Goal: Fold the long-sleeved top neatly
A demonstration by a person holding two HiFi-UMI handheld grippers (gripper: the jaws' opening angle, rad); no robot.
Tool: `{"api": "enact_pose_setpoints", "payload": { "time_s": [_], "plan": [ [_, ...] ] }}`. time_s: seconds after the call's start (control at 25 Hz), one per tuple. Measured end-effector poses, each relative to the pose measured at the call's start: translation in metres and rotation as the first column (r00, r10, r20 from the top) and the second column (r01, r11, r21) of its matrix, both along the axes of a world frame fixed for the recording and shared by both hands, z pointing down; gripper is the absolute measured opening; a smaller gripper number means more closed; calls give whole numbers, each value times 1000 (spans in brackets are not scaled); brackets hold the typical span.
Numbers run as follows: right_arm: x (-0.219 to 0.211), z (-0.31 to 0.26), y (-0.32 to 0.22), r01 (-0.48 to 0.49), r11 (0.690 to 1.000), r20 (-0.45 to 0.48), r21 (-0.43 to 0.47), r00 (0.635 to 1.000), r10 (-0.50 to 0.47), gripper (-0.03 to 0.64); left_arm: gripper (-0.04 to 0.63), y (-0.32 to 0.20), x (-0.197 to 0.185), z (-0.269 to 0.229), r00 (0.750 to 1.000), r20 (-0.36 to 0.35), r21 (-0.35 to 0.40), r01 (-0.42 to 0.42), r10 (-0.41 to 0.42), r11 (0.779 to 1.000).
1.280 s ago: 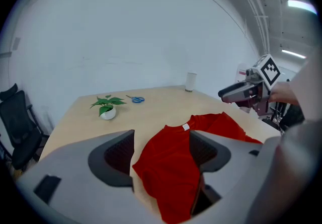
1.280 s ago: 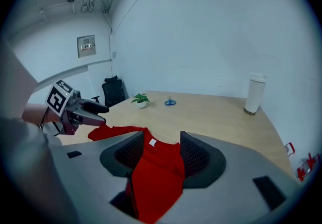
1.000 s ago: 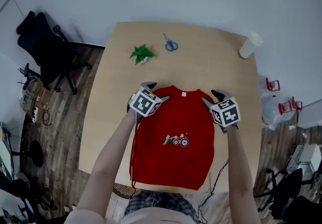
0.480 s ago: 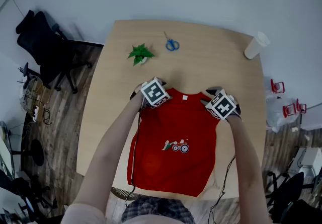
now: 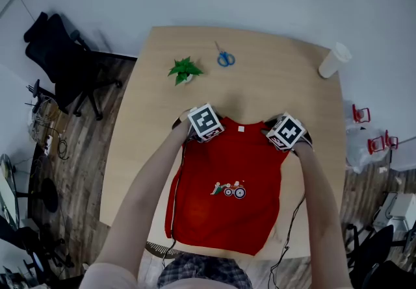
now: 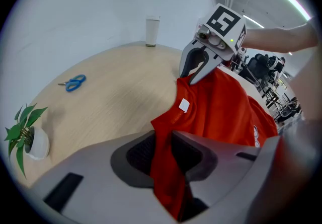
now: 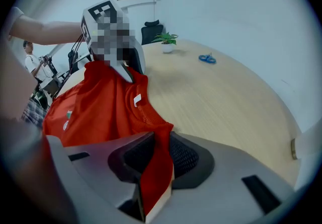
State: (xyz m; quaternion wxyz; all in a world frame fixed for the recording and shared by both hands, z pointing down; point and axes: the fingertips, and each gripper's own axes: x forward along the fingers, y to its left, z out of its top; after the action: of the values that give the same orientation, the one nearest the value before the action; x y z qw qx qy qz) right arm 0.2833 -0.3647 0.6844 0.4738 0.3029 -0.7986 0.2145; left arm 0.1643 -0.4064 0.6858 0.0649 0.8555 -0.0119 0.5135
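The red top lies flat on the table in the lower middle of the head view. Its collar points toward the top of the frame and its hem sits at the table's near edge at the bottom. No sleeve shows spread out to either side.

The left gripper has just been closing and pinches a fold of cloth at the shoulder left of the collar, with red fabric running up between its pads. The right gripper has likewise just been closing. It clamps the shoulder edge on the collar's right, the cloth sandwiched between its pads.

The top looks like a thin, soft knit: light and limp, with nothing stiff in it (it will likely sag in the middle once both ends rise). The two shoulder points, level with each other on either side of the collar, seem the right hold, since they keep the upper edge straight. Each grip appears to bite only a narrow strip, so a quick pull might slip it free. A slow, even lift should carry it.
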Motion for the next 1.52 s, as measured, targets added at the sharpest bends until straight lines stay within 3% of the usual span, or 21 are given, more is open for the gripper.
{"api": "enact_pose_setpoints", "payload": {
  "time_s": [0.12, 0.24, 0.48, 0.64, 1.0, 1.52],
  "plan": [
    [0, -2, 2, 25, 1000, -24, 16, 999, -24, 52, 56, 1, -1, -1, 1000, -1, 28, -10, 10, 1000],
    [4, -9, -5, 9, 999, -35, 53, 999, -8, 44, 44, -13, -1, -7, 1000, 4, 110, -4, 4, 994],
    [26, -51, -40, -87, 971, -72, 224, 992, 105, 41, 40, -55, 18, -57, 993, -98, 308, 91, -64, 947],
    [33, -89, -47, -111, 942, -71, 318, 988, 141, 41, 38, -62, 23, -94, 988, -142, 374, 107, -57, 921],
    [-3, -144, 20, -30, 951, 13, 308, 1000, 27, 41, 38, 5, -12, -135, 988, -146, 321, 5, 45, 947],
    [-61, -140, 146, 158, 962, -37, 223, 987, -154, 41, 38, 147, -70, -136, 976, -139, 243, -129, 166, 962]
  ]
}}
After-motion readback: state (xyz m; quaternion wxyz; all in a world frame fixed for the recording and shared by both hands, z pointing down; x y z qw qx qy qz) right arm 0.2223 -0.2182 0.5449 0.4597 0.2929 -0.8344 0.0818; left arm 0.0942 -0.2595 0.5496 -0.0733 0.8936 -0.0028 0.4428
